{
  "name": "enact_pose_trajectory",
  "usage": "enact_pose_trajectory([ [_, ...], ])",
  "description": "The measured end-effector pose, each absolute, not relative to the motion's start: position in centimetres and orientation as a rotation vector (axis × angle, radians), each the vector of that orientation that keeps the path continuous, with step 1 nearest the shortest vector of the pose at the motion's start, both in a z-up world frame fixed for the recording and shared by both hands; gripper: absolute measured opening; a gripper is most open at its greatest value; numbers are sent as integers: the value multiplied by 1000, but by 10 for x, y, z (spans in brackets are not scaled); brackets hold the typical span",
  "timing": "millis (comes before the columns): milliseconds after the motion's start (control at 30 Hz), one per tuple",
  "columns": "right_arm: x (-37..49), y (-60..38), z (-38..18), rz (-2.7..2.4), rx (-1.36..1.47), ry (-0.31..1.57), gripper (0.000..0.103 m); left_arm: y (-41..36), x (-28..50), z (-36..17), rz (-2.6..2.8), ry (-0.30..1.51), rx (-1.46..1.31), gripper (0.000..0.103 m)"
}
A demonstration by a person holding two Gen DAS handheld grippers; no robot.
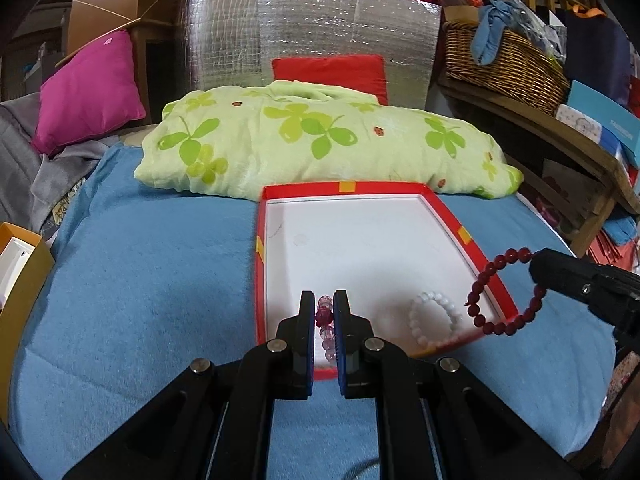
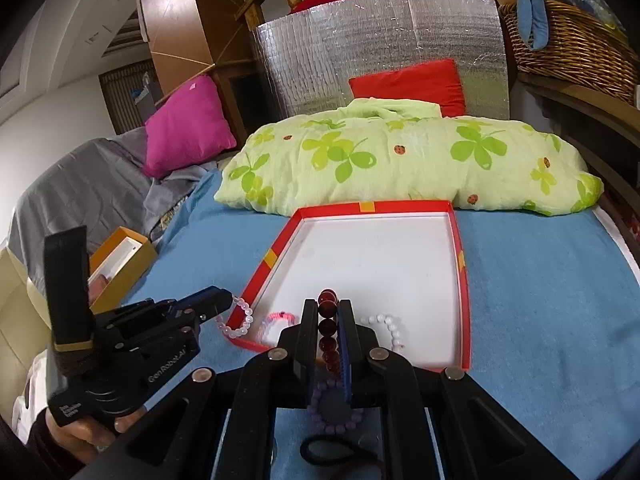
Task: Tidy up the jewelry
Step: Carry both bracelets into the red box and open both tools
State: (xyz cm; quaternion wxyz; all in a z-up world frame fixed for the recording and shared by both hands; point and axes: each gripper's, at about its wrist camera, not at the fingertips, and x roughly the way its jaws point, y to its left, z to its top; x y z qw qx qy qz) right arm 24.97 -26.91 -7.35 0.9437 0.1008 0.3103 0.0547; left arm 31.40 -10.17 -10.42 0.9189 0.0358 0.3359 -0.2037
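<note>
Clenched on a pink bracelet [image 1: 325, 322], the left gripper [image 1: 324, 300] hangs over the red box [image 1: 464, 236]; the right gripper [image 2: 329, 308] grips a dark red bracelet [image 2: 327, 320]. One white bracelet [image 1: 434, 318] already lies inside; a purple bracelet [image 2: 334, 410] and black hair tie [image 2: 336, 450] wait on the bed [image 1: 160, 280].

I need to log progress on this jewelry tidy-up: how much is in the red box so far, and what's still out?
Done: a white bead bracelet lies in the red-rimmed cardboard box lid, with a glowing pink bracelet beside it. In hand: the left tool is shut on a pale pink bead bracelet, the right tool on a dark red bead bracelet. Left: a purple bead bracelet and a black hair tie on the blue blanket.
</note>
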Motion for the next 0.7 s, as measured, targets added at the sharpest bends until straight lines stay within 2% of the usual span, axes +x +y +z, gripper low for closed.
enact_pose_trajectory([
  [467, 308, -296, -82, 105, 311, 635, 11, -105, 362, -113, -464, 719, 3, 9],
  [700, 351, -302, -105, 134, 398, 690, 11, -116, 377, -123, -486, 754, 5, 9],
])
